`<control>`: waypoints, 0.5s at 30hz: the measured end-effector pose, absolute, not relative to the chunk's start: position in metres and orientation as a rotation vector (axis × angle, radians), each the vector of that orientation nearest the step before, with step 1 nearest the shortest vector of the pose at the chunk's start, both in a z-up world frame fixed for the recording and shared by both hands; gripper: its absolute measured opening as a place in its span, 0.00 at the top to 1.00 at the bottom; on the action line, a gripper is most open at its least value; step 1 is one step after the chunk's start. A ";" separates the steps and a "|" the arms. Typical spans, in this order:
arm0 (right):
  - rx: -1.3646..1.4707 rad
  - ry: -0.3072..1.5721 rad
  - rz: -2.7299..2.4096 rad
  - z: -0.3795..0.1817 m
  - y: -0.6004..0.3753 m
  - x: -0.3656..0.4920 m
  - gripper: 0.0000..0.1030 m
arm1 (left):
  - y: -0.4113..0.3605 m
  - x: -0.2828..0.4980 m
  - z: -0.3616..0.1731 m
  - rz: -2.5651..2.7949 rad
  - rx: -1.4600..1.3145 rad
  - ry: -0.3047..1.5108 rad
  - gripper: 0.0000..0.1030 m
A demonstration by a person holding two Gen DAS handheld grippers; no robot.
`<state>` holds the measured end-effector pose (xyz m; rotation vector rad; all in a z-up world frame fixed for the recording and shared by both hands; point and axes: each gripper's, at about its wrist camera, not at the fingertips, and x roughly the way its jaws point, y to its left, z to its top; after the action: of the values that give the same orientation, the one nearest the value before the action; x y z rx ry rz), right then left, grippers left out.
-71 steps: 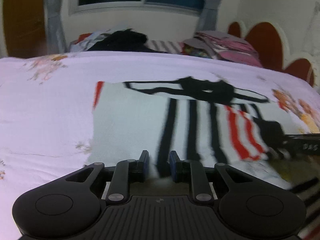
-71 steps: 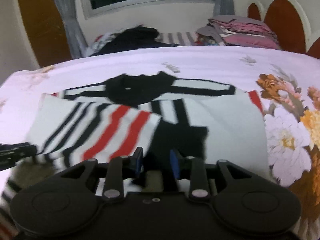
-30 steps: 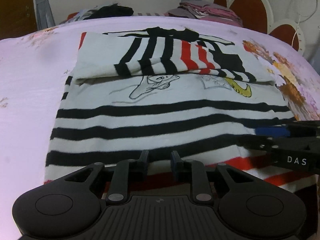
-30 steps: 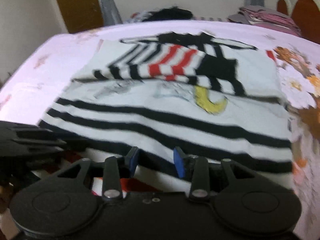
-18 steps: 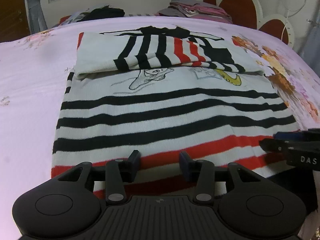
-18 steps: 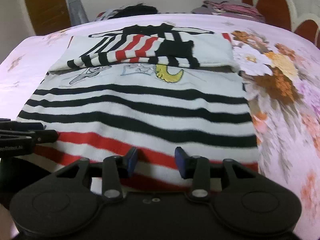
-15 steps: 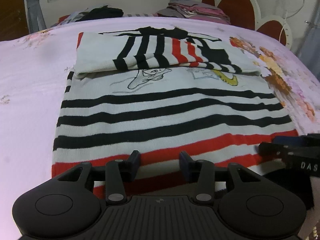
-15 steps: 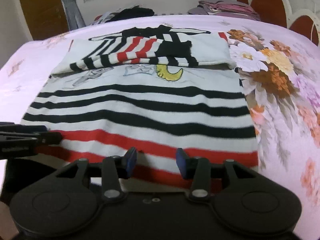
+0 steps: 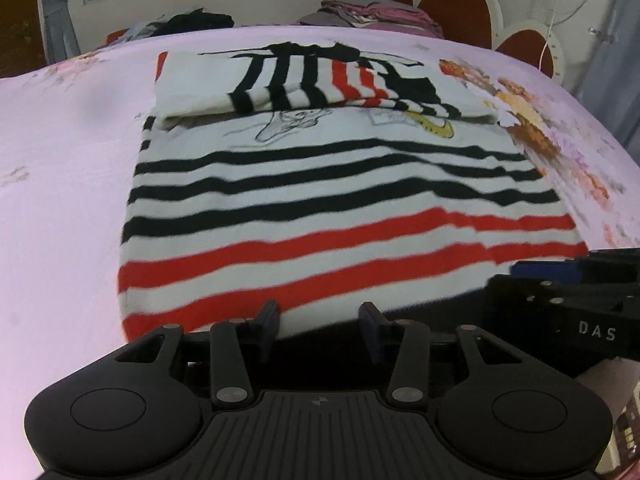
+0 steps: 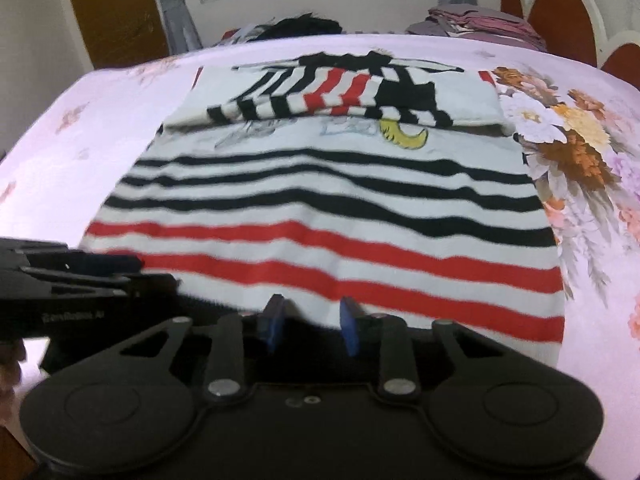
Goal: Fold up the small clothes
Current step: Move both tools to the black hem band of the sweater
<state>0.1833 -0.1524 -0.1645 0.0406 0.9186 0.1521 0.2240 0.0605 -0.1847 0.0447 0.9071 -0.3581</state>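
Note:
A small white sweater (image 9: pixel 328 200) with black and red stripes lies flat on the bed, its top part and sleeves folded down over the chest. It also shows in the right wrist view (image 10: pixel 320 208). My left gripper (image 9: pixel 320 316) is open and empty at the hem's near edge, left of centre. My right gripper (image 10: pixel 310 312) is open and empty at the hem, further right. Each gripper shows side-on in the other's view: the right gripper (image 9: pixel 560 284), the left gripper (image 10: pixel 100 272).
The bed has a pale pink sheet (image 9: pixel 60 160) with a flower print (image 10: pixel 568 136) on the right. A pile of dark clothes (image 9: pixel 192 22) and a stack of folded pink clothes (image 9: pixel 372 10) lie at the far side. A red scalloped headboard (image 9: pixel 456 4) stands at right.
Both grippers have pulled back from the far fold to the near hem and opened. The folded top part now lies flat on the sweater.

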 end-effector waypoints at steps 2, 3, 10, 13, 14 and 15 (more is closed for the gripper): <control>0.029 0.930 0.137 -0.169 -0.156 0.179 0.75 | 0.065 0.220 -0.185 -0.358 0.050 0.906 0.57; 0.022 0.930 0.127 -0.170 -0.158 0.177 0.75 | 0.067 0.218 -0.185 -0.358 0.055 0.905 0.57; 0.023 0.939 0.060 -0.169 -0.179 0.163 0.72 | 0.080 0.210 -0.183 -0.344 0.035 0.924 0.57; 0.040 0.942 0.042 -0.169 -0.185 0.158 0.70 | 0.083 0.206 -0.183 -0.338 0.034 0.925 0.57; 0.049 0.942 0.037 -0.169 -0.187 0.157 0.70 | 0.083 0.206 -0.183 -0.338 0.033 0.926 0.57; 0.054 0.940 0.031 -0.169 -0.189 0.155 0.69 | 0.084 0.205 -0.183 -0.336 0.032 0.927 0.57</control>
<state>0.1547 -0.1888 -0.1685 0.0540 0.9404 0.0309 0.2049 0.0843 -0.1830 0.0318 0.9270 -0.3361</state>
